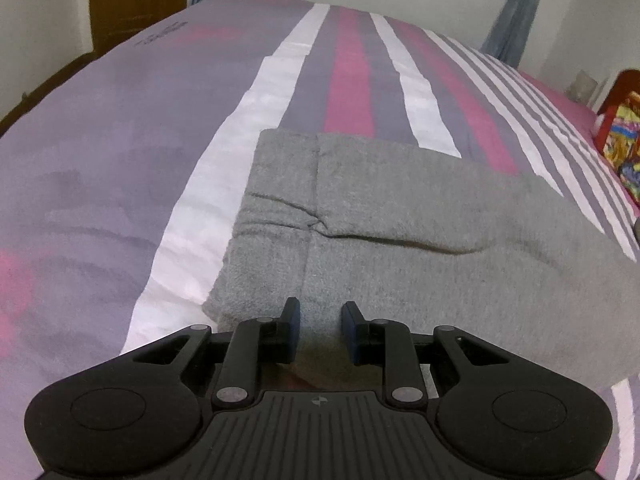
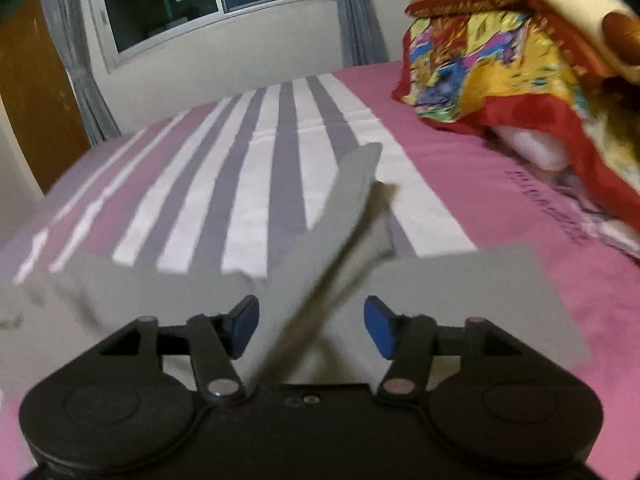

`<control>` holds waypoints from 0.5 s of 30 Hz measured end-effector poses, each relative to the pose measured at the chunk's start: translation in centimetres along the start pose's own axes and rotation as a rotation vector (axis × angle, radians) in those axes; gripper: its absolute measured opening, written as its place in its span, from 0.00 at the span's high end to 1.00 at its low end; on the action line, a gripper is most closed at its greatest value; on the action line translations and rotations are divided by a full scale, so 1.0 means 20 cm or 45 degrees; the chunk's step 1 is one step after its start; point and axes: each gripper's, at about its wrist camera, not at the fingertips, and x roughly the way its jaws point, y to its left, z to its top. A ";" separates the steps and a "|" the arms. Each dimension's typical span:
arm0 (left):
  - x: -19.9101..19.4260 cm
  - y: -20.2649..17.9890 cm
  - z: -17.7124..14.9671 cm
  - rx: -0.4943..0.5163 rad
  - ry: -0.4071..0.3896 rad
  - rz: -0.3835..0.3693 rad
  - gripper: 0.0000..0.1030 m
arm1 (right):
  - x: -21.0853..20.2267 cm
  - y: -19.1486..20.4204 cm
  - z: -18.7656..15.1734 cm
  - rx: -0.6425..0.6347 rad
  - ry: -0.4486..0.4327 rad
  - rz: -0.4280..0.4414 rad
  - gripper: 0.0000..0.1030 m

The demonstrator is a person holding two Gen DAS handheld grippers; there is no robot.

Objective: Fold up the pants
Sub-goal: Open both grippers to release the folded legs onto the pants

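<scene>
Striped bedsheet in purple, pink and white (image 1: 100, 160) spread over a bed, with a dark window (image 2: 180, 4) and grey curtains behind, and a heap of red and yellow patterned bedding (image 2: 480, 80) piled at the pink end. Grey fleece pants (image 1: 400, 208) lying across the sheet, partly folded. One layer rests on another and a soft crease runs across the middle.

Left gripper (image 1: 320, 320) set at the near edge of the pants, jaws narrow, grey cloth showing in the slim gap. Impossible to say from this view whether the pads pinch the cloth or merely sit over it. Right gripper (image 2: 311, 320) spread wide, pads clear of the cloth. A raised grey flap of the pants (image 2: 344, 208) stands up slantwise between the jaws, touched by neither pad.

Likely step: laying that flap down to finish a fold, judging by the loose strip in the air.

To do it well:
- Hold the left side quiet as an anchor, so the lower layer does not slide.
- Check that the flap falls square onto the layer beneath, edges matched.
- If it lands skewed, retake it near the edge with a full pinch, not by a corner.
- Smooth outward from the crease, since thick fleece tends to bunch.
</scene>
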 end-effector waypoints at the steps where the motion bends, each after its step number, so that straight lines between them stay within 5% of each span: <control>1: 0.00 0.00 0.00 -0.001 0.000 -0.001 0.76 | 0.06 0.00 0.03 0.004 0.014 0.000 0.51; 6: 0.01 0.01 0.00 -0.028 0.010 -0.007 0.76 | 0.38 -0.04 0.19 0.059 0.107 -0.069 0.57; 7: 0.01 0.01 0.00 -0.032 0.015 -0.006 0.76 | 0.42 -0.06 0.22 0.056 0.107 -0.073 0.68; 8: 0.02 0.01 0.01 -0.029 0.019 -0.005 0.76 | 0.44 -0.07 0.24 0.056 0.101 -0.057 0.94; 11: 0.02 0.01 0.01 -0.009 0.025 0.003 0.76 | 0.41 -0.08 0.31 0.018 0.081 -0.024 0.96; 15: 0.02 0.01 0.01 0.010 0.019 -0.001 0.76 | 0.05 -0.16 0.31 0.066 -0.147 0.002 0.96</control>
